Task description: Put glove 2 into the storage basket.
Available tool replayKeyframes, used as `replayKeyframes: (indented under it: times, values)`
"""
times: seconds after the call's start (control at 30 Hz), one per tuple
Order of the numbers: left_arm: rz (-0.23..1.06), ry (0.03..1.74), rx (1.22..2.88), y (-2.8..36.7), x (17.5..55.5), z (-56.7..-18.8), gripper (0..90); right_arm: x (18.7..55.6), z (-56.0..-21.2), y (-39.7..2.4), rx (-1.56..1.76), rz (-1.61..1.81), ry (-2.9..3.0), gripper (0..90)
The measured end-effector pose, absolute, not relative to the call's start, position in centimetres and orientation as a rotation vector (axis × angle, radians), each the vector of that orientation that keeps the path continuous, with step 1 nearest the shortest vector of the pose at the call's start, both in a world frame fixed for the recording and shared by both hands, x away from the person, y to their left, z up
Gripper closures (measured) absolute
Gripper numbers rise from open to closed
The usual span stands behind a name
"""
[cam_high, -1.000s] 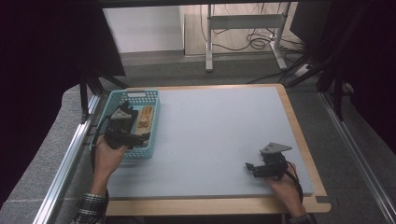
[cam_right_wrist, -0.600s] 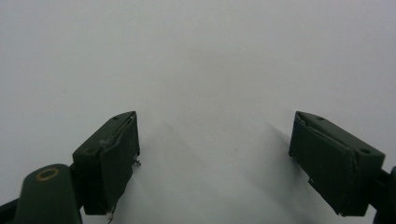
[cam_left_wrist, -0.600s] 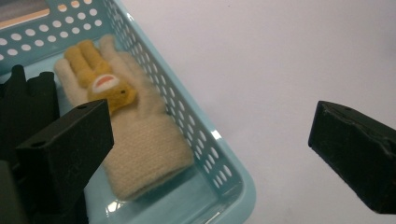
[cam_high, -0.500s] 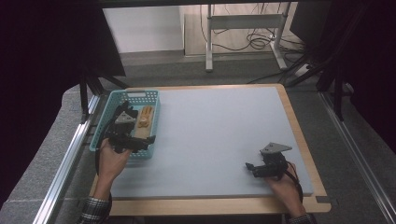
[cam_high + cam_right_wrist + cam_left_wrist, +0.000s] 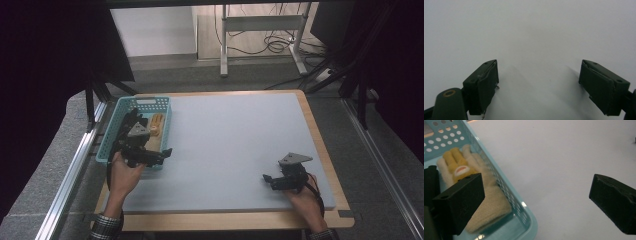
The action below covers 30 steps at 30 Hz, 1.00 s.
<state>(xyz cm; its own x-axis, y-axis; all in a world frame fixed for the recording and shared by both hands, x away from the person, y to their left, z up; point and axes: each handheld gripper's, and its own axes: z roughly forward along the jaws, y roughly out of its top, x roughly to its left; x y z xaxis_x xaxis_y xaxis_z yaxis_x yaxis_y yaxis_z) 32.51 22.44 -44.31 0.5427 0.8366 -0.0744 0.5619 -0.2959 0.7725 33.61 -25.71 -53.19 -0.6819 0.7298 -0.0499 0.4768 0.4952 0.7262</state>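
Note:
A teal perforated basket [image 5: 111, 145] stands at the left edge of the grey mat. Inside it lies a cream knitted glove with yellow fingers [image 5: 156, 125]. My left gripper [image 5: 161, 152] hovers over the basket's near right corner and is open wide. In the left gripper view one jaw hangs over the glove [image 5: 491, 202] and the other over the bare mat, with the basket's rim [image 5: 530, 220] between them; the left gripper [image 5: 536, 200] holds nothing. My right gripper [image 5: 270, 180] rests low on the mat at the near right; the right gripper [image 5: 539, 85] is open and empty.
The grey mat [image 5: 230, 140] lies on a wooden table whose border [image 5: 225, 220] shows along the near edge. Something dark [image 5: 129, 119] lies in the basket beside the glove. Metal rails [image 5: 70, 175] run along the left side, and a desk frame with cables [image 5: 260, 30] stands beyond.
My left gripper has shifted slightly toward the near side and to the right, over the basket's corner. The right gripper has stayed put.

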Motion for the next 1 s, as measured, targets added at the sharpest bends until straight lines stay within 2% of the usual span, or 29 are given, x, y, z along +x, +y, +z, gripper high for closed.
replayKeyframes:
  times: [1.0]
  values:
    - [0.398, 1.025, 2.004, 18.4, 31.9, -45.4, 0.5, 33.6, -53.2, -25.7, 1.008, 1.001, 2.392, 15.6]
